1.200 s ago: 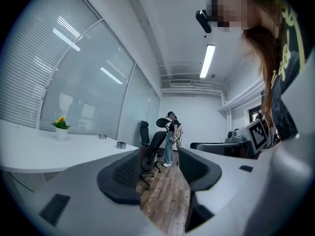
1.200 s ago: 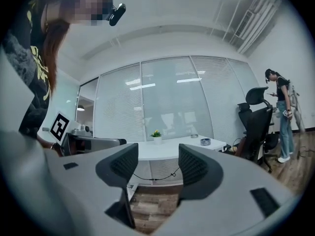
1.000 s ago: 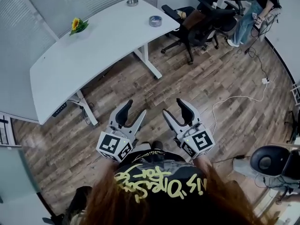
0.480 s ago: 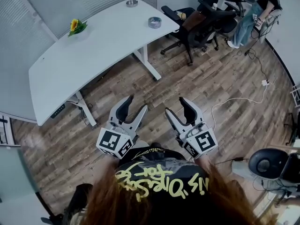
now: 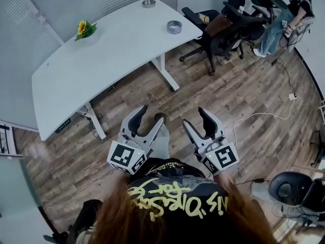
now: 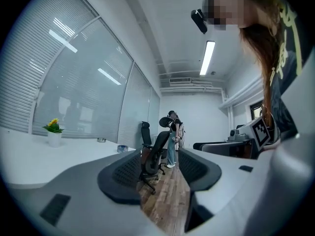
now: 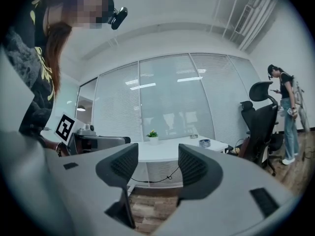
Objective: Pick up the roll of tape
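- Roll of tape [image 5: 174,27]: lying flat on the white table [image 5: 101,60], near its far right end and close to the edge facing the office chairs [image 5: 223,29]. Well apart from both grippers. Small metal dish [image 5: 149,3] farther back on the same end; potted yellow flower [image 5: 84,28] toward the left.
- Left gripper [image 5: 152,114]: held low before the body, over the wood floor [image 5: 244,100]. Fingers [image 5: 133,120] spread wide, with nothing between them but floor and a distant chair in the left gripper view.
- Right gripper [image 5: 195,116]: just beside the left, likewise spread and empty. Table and tape visible beyond the gap in the right gripper view.
- Stage, as judged: approach only; table not yet reached, no grasp begun.
- Expected handling: probably a light, stiff, tightly wound ring, unlikely to crush or break. Outer face likely smooth and a little slippery. Apt to skate across the slick tabletop if touched by one finger before the other.
- Suggested hold: from above, either straddling the outer rim or pinching one wall with a finger dropped into the core. Whether the opening spans the whole roll cannot be judged from here.
- Hazard: nearness to the table edge; a sideways nudge could send it over.
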Tool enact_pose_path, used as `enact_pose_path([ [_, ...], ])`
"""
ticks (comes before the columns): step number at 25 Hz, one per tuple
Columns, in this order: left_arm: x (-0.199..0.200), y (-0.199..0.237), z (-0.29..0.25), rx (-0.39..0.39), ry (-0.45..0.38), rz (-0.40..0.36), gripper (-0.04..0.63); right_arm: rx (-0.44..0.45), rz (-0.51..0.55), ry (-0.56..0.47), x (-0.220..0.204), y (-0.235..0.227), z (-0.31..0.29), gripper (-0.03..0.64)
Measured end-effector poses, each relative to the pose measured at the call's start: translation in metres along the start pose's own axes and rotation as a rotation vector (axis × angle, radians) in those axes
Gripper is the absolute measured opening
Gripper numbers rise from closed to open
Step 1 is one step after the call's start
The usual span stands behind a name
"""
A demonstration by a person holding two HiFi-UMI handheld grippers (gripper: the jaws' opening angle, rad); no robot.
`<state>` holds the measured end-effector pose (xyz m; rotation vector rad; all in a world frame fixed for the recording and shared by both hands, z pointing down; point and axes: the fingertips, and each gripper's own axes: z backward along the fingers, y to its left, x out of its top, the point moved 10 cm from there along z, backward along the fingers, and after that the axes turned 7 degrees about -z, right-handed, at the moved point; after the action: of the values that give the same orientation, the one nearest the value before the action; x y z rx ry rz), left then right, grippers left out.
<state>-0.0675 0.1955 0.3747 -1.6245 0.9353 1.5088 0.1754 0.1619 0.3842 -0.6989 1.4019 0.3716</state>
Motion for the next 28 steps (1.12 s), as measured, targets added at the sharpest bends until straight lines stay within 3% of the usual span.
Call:
enact_pose_path([
  [10,0.004,0.083,-0.113,-0.076,-0.049,-0.031,0.232,-0.076,0.046,-0.035,0.021,-0.078,-0.088,0.239],
  [20,0.021,0.199,-0.22,-0.135,-0.023,-0.047,0.233,-0.126,0.014,-0.055,0.044,-0.146,-0.216,0.239],
  [28,0.026,0.248,-0.281,-0.189,-0.02,-0.043,0.233,-0.188,0.004,-0.055,0.055,-0.189,-0.269,0.239],
])
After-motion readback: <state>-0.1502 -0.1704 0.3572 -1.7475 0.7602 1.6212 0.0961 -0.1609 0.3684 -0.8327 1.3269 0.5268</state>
